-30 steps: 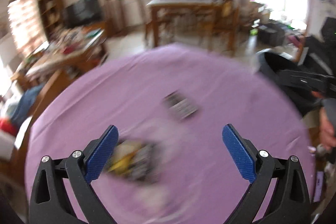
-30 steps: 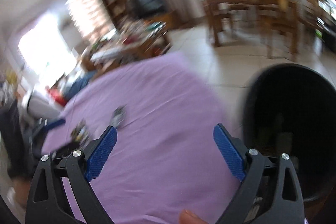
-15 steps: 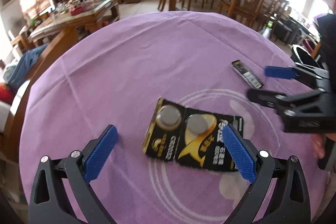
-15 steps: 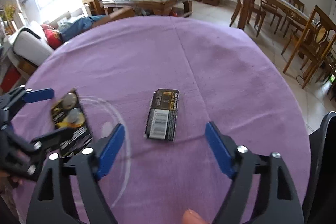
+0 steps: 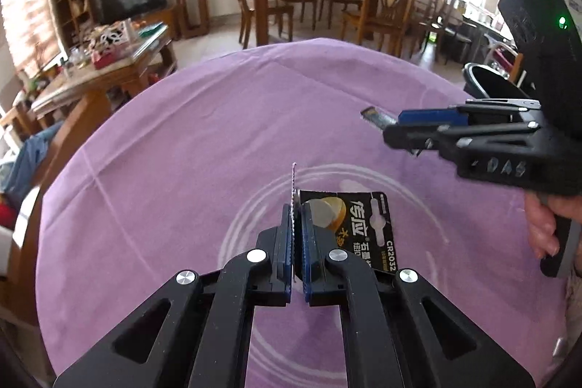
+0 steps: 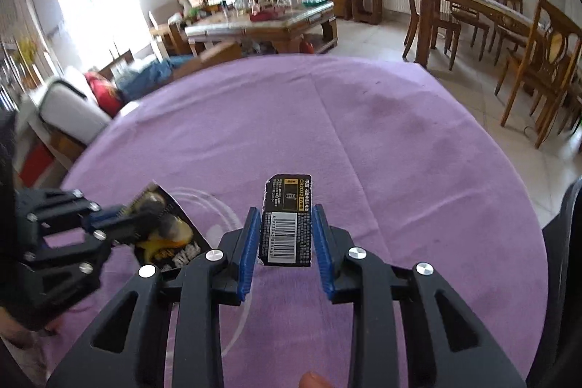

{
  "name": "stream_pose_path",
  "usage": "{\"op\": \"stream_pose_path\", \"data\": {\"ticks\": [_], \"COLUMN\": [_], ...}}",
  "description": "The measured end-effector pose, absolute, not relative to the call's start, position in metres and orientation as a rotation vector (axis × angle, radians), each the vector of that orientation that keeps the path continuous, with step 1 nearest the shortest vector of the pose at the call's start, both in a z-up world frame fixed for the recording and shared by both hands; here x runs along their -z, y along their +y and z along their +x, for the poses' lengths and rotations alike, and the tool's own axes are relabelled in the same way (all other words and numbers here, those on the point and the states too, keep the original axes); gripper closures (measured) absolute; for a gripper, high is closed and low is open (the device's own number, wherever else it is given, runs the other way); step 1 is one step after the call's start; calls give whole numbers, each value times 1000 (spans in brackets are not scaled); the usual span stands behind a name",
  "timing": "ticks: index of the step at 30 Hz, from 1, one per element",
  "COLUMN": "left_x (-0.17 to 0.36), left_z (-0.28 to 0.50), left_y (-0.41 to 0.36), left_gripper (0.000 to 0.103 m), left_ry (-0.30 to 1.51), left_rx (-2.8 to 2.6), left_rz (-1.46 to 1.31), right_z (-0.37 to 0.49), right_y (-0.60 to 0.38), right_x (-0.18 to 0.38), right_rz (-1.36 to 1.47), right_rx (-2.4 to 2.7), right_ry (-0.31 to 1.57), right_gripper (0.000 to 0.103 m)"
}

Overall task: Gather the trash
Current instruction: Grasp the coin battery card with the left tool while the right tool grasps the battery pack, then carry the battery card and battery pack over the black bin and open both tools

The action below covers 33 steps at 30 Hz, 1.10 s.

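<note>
My left gripper (image 5: 296,217) is shut on the left edge of a black and gold coin-battery pack (image 5: 358,224), folded upward between the blue pads, on the purple tablecloth (image 5: 218,140). My right gripper (image 6: 287,228) is shut on a small black card with a barcode (image 6: 287,228), pinched by its two long edges. In the left wrist view the right gripper (image 5: 396,122) holds that card (image 5: 374,115) at the right. In the right wrist view the left gripper (image 6: 109,217) and its battery pack (image 6: 167,235) show at the left.
A black bin (image 5: 491,86) stands beyond the table's right edge; its rim also shows in the right wrist view (image 6: 567,242). Wooden dining chairs (image 5: 385,10) and a cluttered coffee table (image 6: 262,20) stand past the far edge.
Both grippers were open above the items half a second ago. Now the left has shut on the battery pack and the right has shut on the barcode card.
</note>
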<state>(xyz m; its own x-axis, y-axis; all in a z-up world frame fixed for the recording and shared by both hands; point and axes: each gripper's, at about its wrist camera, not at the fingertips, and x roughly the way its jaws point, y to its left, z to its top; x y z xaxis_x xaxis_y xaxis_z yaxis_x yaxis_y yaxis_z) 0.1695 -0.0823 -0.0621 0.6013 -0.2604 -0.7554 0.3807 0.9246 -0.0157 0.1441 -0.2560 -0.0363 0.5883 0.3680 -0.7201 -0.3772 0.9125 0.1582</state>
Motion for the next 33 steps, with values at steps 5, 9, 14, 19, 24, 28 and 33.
{"op": "stream_pose_path", "data": {"ticks": [5,9,14,19,24,28,33], "left_x": [49,26,-6,-24,-39,-42,-30], "left_z": [145,141,135,132,137,142,152], "left_y": [-83,-87,-120,-167,-235,-294,-376], "left_gripper": [98,98,98,98,98,98,98], "left_ry": [782,710,639,591,550,532,538], "left_rx": [422,440,483,541,626,703,790], "left_rz": [67,23,1,0,-3,2,44], "right_z": [128,116,100,83,65,59,60], "right_y": [-285,-313,-358,-419,-489,-534,-568], "right_x": [17,1,-18,-32,-38,-31,-17], "right_rz": [68,127,213,324,447,516,565], "right_rx": [-463,-445,-397,-314,-186,-76,-1], "right_ry": [786,728,655,567,461,413,396], "right_gripper": [75,75,75,75,75,75,75]}}
